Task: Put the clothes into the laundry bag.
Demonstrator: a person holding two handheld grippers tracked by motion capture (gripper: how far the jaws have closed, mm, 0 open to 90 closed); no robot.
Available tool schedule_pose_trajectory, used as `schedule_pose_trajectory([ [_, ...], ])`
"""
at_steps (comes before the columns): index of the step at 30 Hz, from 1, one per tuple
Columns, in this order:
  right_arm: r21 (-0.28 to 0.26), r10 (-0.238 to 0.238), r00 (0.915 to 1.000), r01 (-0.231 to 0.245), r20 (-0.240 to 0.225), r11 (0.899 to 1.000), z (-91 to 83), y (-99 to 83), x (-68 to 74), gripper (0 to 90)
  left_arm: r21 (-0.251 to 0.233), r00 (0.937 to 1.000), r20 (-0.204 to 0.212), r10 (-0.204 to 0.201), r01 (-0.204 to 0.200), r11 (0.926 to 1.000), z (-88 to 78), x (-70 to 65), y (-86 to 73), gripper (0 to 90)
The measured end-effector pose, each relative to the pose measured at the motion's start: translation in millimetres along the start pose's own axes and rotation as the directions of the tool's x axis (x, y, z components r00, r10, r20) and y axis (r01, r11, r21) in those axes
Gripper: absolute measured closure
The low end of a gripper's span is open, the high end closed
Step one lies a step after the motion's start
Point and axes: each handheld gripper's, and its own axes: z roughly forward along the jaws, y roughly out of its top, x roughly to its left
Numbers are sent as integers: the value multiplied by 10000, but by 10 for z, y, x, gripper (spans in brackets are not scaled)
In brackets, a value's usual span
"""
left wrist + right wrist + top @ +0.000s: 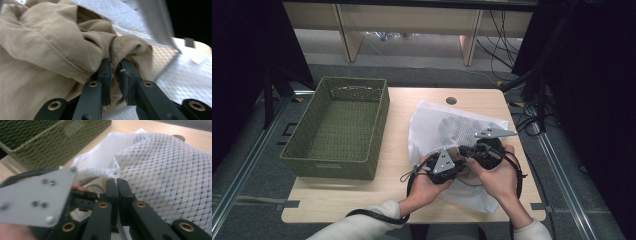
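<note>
- Near the desk's front edge, the left gripper has its jaws nipped on a fold of the tan garment, which sits at the mouth of the white mesh laundry bag.
- Beside it, the right gripper is clamped on the bag's edge.
- My guess: the garment is only partly handled.
- Farther off, overhanging the left edge, the green woven basket has nothing in it.
</note>
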Motion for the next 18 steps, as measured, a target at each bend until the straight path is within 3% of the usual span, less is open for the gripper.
schedule_pose_trajectory([
  [1, -32, -144, 9997, 145, 180, 9999, -25, 10, -5, 898, -45, 9999, -131, 31, -32, 10000, 21, 13, 4, 793],
  [3, -87, 75, 9999, -75, 100, 9999, -45, 24, 14, 898, -102, 9997, -249, 72, -74, 9999, 54, 31, 12, 795],
  [6, -198, -104, 9999, 106, 117, 9997, -50, 37, 10, 898, -255, 9987, -497, 95, -108, 9996, 79, 41, 27, 797],
  [8, -159, 52, 9999, -50, 118, 9999, -45, 41, 25, 898, -558, 9973, -721, -112, 72, 9984, 111, 44, 36, 807],
  [13, -189, -6, 9998, 10, 173, 9998, -36, 49, 20, 898, -747, 9912, -1273, -351, 257, 9969, 204, 112, 59, 823],
  [14, -168, 159, 9997, -155, 208, 9997, -40, 46, 24, 898, -753, 9899, -1367, -371, 269, 9968, 213, 128, 62, 823],
  [18, -197, -80, 9989, 89, 462, 9998, -31, 38, -18, 898, -802, 9861, -1550, -599, 479, 9956, 278, 174, 77, 810],
])
